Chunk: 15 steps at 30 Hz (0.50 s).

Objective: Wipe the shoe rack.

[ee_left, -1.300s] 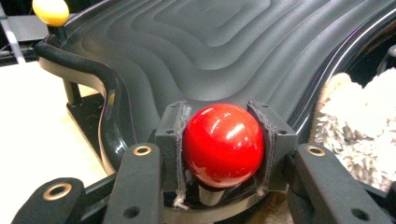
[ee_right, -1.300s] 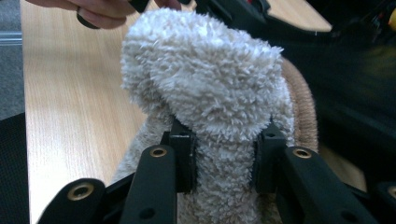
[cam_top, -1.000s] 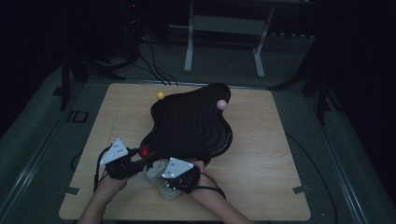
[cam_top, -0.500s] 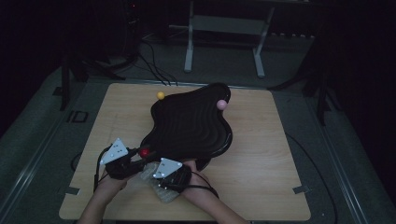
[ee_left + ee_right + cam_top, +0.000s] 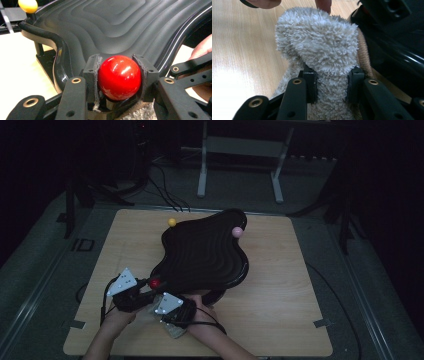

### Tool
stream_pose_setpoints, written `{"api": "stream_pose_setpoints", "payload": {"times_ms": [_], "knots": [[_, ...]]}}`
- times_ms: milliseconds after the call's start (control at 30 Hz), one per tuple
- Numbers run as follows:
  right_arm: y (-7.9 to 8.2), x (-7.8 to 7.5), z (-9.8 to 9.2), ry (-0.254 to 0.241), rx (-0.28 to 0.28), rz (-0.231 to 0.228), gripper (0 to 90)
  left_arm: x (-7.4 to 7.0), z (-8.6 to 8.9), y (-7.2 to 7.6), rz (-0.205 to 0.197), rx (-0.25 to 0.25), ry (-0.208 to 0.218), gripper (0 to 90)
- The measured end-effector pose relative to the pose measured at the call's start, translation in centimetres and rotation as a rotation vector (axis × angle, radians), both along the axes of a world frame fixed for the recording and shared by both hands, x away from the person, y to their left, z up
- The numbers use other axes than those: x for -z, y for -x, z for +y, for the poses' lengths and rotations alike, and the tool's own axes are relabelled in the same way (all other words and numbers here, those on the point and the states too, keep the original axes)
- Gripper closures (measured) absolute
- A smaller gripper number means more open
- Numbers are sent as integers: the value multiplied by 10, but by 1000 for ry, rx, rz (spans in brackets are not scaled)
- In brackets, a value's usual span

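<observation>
red ball [image 5: 119, 77] gripped, fluffy cloth [image 5: 322, 50] clamped

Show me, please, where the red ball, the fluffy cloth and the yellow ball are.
red ball [image 5: 119, 77], left gripper view, middle of its front.
fluffy cloth [image 5: 324, 45], right gripper view, its bunched top.
yellow ball [image 5: 172, 222], high view, its top.

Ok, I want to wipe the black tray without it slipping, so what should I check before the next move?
1. Left tool clamped on the red ball at the tray's near corner: ok, pads press both sides.
2. Right tool holding the grey fluffy cloth: ok, cloth pinched between the pads.
3. Cloth touching the black ridged tray: cannot tell; it sits beside the near edge.
4. Ridged surface free of loose items: ok.
5. Yellow ball and pink ball at the far edge clear of both tools: ok.
6. Tray resting steady on the wooden table: cannot tell.
</observation>
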State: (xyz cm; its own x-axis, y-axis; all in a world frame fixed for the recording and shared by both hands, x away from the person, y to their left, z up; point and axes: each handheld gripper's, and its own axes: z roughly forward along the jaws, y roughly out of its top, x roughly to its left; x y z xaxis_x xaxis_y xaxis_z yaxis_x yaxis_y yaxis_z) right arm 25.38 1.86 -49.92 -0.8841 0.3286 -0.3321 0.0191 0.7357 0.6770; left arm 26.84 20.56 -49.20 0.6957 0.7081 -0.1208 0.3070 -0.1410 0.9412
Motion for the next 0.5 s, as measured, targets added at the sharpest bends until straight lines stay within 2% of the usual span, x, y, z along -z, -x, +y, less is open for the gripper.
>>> {"api": "stream_pose_setpoints", "payload": {"times_ms": [133,333,500], "knots": [[4,-1,3,9,6,-42,682,0,0,0,-2,0,2,596],[5,4,0,4,6,-1,683,0,0,0,-1,1,3,596],[21,-8,-18,-13,-49,21,682,1,0,0,1,1,5,595]]}}
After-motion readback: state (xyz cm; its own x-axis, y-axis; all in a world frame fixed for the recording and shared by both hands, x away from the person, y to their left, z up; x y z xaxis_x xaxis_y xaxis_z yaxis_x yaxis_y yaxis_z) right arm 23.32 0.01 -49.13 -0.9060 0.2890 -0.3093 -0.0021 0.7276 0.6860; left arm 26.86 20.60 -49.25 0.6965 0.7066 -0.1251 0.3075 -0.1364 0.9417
